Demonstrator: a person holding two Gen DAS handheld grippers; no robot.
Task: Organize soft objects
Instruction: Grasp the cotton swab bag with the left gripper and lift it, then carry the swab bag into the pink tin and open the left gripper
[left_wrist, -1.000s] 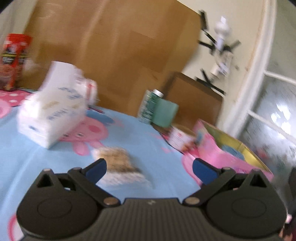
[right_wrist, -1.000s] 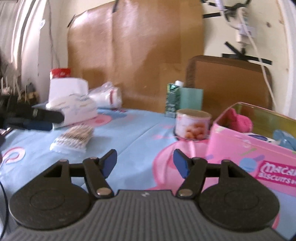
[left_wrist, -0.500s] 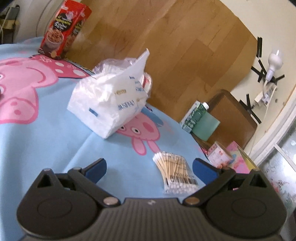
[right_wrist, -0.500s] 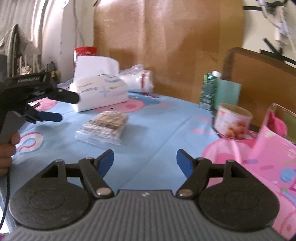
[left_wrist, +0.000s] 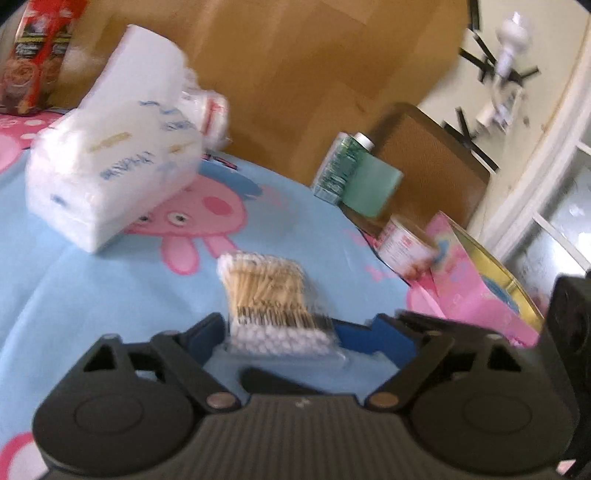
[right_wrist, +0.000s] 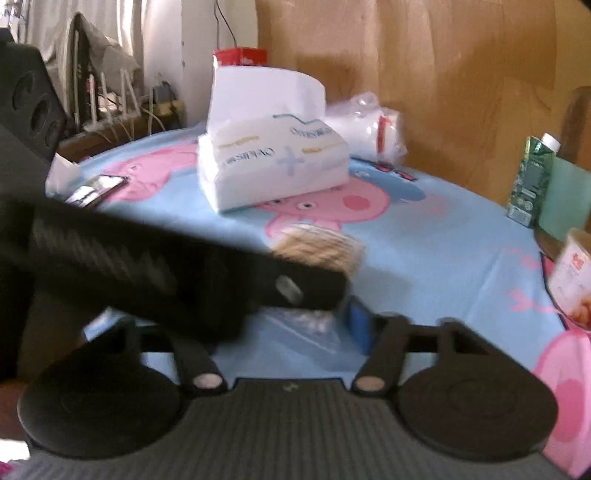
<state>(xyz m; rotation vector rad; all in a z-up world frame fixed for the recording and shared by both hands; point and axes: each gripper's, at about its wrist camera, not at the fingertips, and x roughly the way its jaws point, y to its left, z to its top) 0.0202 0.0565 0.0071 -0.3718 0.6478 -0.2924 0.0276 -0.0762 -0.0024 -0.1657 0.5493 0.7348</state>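
We see the left hand-held gripper (left_wrist: 282, 338) closing w/ the pack of cotton swabs (left_wrist: 271, 291) between its blue pads, pack lying flat on the desk (left_wrist: 74, 295); pads look at its near end, contact unclear. Right hand-held gripper (right_wrist: 295, 325) also closing, partly hidden behind the left one; can't tell if it grips. Tissue pack (left_wrist: 110, 166) sits behind the swabs, pink tin (left_wrist: 480, 288) at right.

Sitting on the table: one tissue pack (left_wrist: 110, 162), one swab bag (left_wrist: 273, 295), one carton (left_wrist: 336, 170) and one can (left_wrist: 404, 247). One pink tin (left_wrist: 476, 284) is standing open, and two grippers are showing.
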